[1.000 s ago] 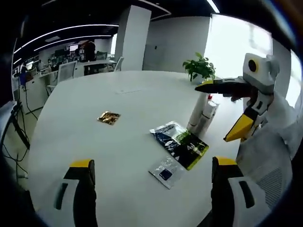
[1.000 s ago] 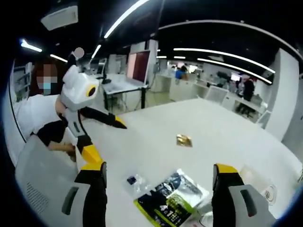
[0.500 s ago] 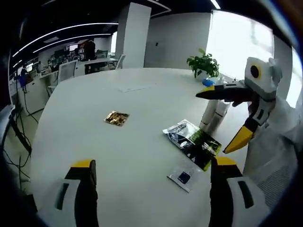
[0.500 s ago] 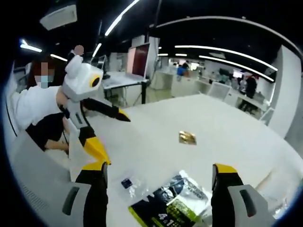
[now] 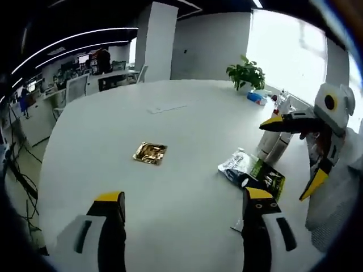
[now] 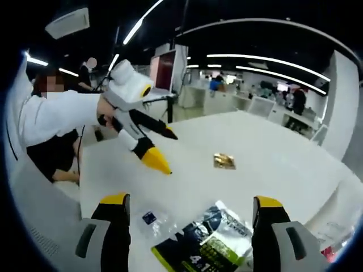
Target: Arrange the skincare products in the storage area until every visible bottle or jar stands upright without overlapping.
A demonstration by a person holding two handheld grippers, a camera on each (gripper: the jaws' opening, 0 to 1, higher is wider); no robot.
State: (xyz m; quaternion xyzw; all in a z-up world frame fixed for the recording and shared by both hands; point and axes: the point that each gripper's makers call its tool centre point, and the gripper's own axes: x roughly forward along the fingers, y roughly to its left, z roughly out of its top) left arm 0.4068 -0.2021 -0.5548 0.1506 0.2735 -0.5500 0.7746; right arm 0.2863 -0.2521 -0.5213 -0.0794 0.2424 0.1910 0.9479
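Two white bottles [image 5: 271,148] stand close together near the table's right edge. Beside them lies a dark and green pouch [image 5: 253,171] [image 6: 209,239]. My right gripper [image 5: 286,161] hovers over the bottles with its jaws wide apart, open and holding nothing; in its own view the right gripper [image 6: 191,199] hangs above the pouch. My left gripper [image 5: 184,195] [image 6: 167,148] is open over bare table, well short of the bottles. A gold sachet [image 5: 150,153] [image 6: 224,161] lies mid-table. A small clear sachet [image 6: 150,218] lies next to the pouch.
The round white table [image 5: 170,119] is wide and mostly bare. A potted plant [image 5: 245,73], a blue item [image 5: 255,97] and a small red-capped bottle [image 5: 282,102] sit at its far right. A person in white sleeves [image 6: 51,119] holds the grippers. Office desks stand behind.
Both views have shifted with the hands. In the right gripper view the left gripper has reached further out over the table. Both grippers stay open and empty.
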